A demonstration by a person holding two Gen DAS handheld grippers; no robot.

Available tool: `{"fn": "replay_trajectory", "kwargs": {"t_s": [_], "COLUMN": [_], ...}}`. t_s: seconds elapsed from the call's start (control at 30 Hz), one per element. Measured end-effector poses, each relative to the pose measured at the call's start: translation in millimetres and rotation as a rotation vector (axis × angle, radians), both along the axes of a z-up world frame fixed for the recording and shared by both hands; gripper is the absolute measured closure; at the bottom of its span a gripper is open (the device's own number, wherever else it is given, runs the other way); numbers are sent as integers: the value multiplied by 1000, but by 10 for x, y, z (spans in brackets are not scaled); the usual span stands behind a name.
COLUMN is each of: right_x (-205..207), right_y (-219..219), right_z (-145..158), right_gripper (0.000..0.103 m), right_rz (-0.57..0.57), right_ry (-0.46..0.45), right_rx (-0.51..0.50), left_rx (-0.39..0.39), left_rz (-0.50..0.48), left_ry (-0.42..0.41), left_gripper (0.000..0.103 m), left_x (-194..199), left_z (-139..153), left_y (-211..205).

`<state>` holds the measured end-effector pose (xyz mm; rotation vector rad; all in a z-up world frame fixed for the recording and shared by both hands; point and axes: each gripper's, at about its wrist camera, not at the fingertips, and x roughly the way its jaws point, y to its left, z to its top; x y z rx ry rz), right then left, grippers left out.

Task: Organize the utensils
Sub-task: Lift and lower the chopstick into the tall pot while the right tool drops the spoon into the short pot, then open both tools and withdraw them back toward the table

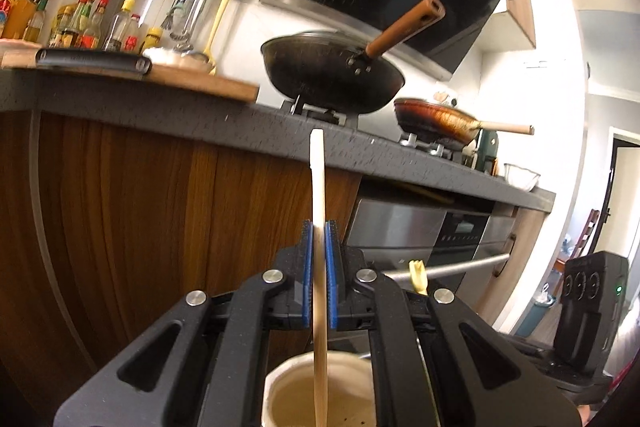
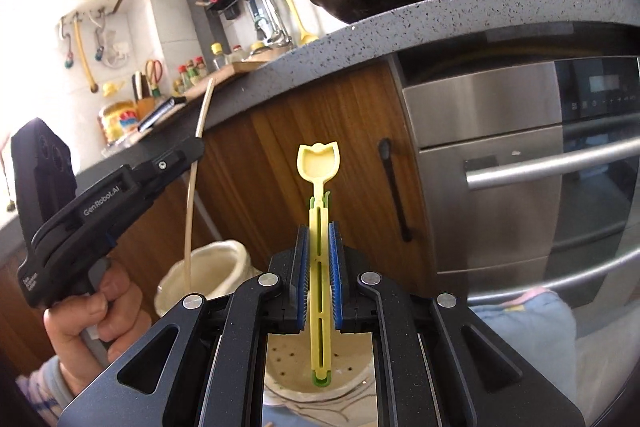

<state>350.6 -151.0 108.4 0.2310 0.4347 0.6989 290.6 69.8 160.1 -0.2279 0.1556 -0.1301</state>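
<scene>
Two utensils are in hand at once, one in each set of tongs. The left tongs (image 1: 319, 227) are clamped on a pale chopstick (image 1: 317, 183), which stands almost upright through the middle of the left wrist view, its lower end reaching down into the cream ceramic holder (image 1: 280, 383) at the bottom of the frame. The right tongs (image 2: 319, 227) are closed on a yellow plastic spoon (image 2: 319, 163) with a tulip-shaped bowl, bowl end up at the centre of the right wrist view; its green-tipped lower end hangs over a second cream vessel (image 2: 352, 379) at the bottom centre.

As I read it, the step in hand is dropping each utensil into a holder – the chopstick looks nearly seated, the spoon not yet released. The next move calls for lowering each piece until its end rests inside, then letting the tongs part without tipping the holder.

Containers: the holder under the chopstick, seen again at lower left of the right wrist view (image 2: 224, 267) beside the left tongs (image 2: 188, 151), shows nothing in it but that one stick (its floor is speckled with dark spots, possibly drain holes). The vessel under the spoon has a perforated floor and looks otherwise empty – whether the spoon tip touches it I cannot tell.
</scene>
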Motion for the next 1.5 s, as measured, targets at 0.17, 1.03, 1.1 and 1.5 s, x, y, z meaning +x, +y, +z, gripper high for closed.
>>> {"fn": "replay_trajectory", "kwargs": {"t_s": [0.17, 1.03, 1.1, 1.5], "right_x": [-72, -197, -198, -291], "right_y": [20, 226, 228, 134], "right_z": [-34, -181, -180, -103], "right_gripper": [93, 92, 92, 81], "right_rz": [0, 1, 0, -19], "right_ry": [-2, 73, 71, 36], "right_rx": [-36, -234, -237, -205], "left_rx": [45, 212, 218, 225], "left_rz": [-11, -14, -6, 3], "left_ry": [27, 331, 336, 299], "left_gripper": [97, 97, 97, 82], "left_x": [-133, -47, -38, -137], "left_z": [-56, -297, -305, -230], "left_y": [-105, -240, -251, -229]}}
